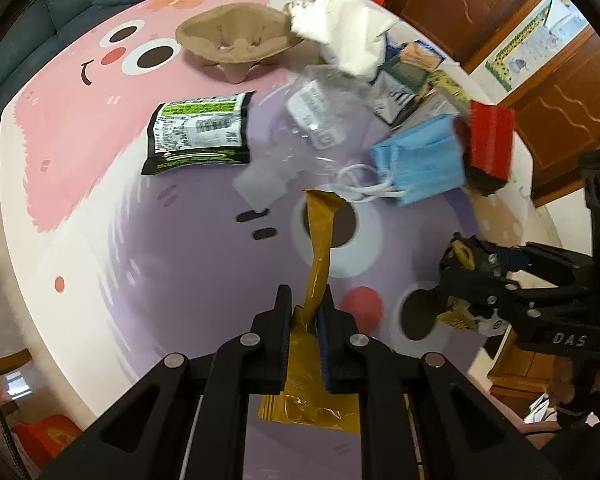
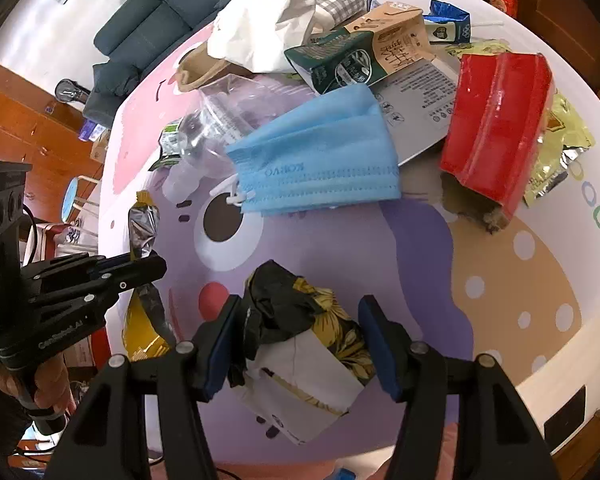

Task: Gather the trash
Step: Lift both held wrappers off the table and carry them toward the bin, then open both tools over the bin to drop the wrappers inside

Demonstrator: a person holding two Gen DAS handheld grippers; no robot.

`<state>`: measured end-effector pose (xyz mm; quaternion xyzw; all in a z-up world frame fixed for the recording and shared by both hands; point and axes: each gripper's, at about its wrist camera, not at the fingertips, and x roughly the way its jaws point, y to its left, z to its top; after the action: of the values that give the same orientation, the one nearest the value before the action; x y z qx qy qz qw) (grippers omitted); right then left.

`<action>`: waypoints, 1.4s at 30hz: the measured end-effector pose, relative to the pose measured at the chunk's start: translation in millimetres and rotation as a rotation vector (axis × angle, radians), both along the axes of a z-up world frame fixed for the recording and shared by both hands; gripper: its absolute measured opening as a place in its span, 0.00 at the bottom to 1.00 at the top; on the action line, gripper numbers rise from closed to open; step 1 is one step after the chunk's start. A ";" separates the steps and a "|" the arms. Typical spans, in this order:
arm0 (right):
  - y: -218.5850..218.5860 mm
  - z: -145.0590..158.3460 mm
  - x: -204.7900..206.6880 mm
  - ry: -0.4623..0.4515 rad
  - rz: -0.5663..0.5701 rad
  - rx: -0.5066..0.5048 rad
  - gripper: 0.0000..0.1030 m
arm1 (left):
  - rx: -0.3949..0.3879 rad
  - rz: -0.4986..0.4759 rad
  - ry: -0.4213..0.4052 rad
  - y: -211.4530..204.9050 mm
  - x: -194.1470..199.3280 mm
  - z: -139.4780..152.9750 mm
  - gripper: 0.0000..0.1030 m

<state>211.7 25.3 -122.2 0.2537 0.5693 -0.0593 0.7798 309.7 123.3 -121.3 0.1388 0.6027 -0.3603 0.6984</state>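
My left gripper (image 1: 305,300) is shut on a mustard-yellow wrapper (image 1: 320,248) and holds it above the cartoon-printed table; it also shows in the right wrist view (image 2: 142,236). My right gripper (image 2: 300,312) is shut on a crumpled black, yellow and white packet (image 2: 300,340); it appears at the right of the left wrist view (image 1: 466,284). On the table lie a blue face mask (image 2: 320,156), a red box (image 2: 496,128), a clear plastic bag (image 1: 320,120), a green-black snack pack (image 1: 198,132), a cardboard cup tray (image 1: 236,40), white paper (image 1: 344,36) and drink cartons (image 2: 364,56).
A gold foil wrapper (image 2: 560,148) lies right of the red box. A dark sofa (image 2: 160,20) stands beyond the table. Wooden cabinets (image 1: 540,80) stand to the right. The table's rim (image 2: 560,364) curves close on the near right.
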 end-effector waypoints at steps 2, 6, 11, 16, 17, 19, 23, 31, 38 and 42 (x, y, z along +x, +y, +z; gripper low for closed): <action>0.3 2.8 -4.6 0.001 0.012 -0.001 0.58 | -0.011 0.007 -0.001 2.2 -8.5 5.9 0.10; 1.1 8.2 -16.2 0.006 0.036 -0.001 0.58 | -0.028 0.019 -0.001 1.0 -28.8 16.2 0.10; -4.3 15.7 -39.6 0.006 0.075 0.000 0.58 | -0.036 0.030 -0.014 -13.8 -61.3 24.1 0.10; -26.0 23.4 -74.3 -0.029 0.119 0.023 0.58 | -0.049 0.078 -0.040 -46.5 -107.8 36.1 0.10; -33.2 23.4 -83.5 -0.035 0.131 0.030 0.58 | -0.048 0.093 -0.049 -52.0 -118.0 37.3 0.10; -47.0 21.8 -97.8 -0.041 0.156 0.042 0.58 | -0.050 0.143 -0.064 -69.2 -146.0 38.4 0.10; -81.9 5.7 -135.4 -0.032 0.217 0.062 0.58 | -0.044 0.252 -0.071 -94.4 -193.8 30.8 0.10; -138.6 -63.1 -197.1 0.067 0.225 0.108 0.58 | 0.003 0.381 -0.065 -141.6 -261.0 -29.7 0.10; -161.7 -151.9 -212.8 0.151 0.098 0.198 0.59 | 0.111 0.442 -0.108 -163.0 -272.3 -97.3 0.10; -152.9 -208.4 -203.5 0.191 0.107 0.204 0.60 | 0.135 0.486 -0.092 -168.0 -268.0 -139.5 0.14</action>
<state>8.2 -127.6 -330.6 0.2940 0.6567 0.0164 0.6943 41.7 -44.7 -260.7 0.0524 0.6085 -0.1342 0.7804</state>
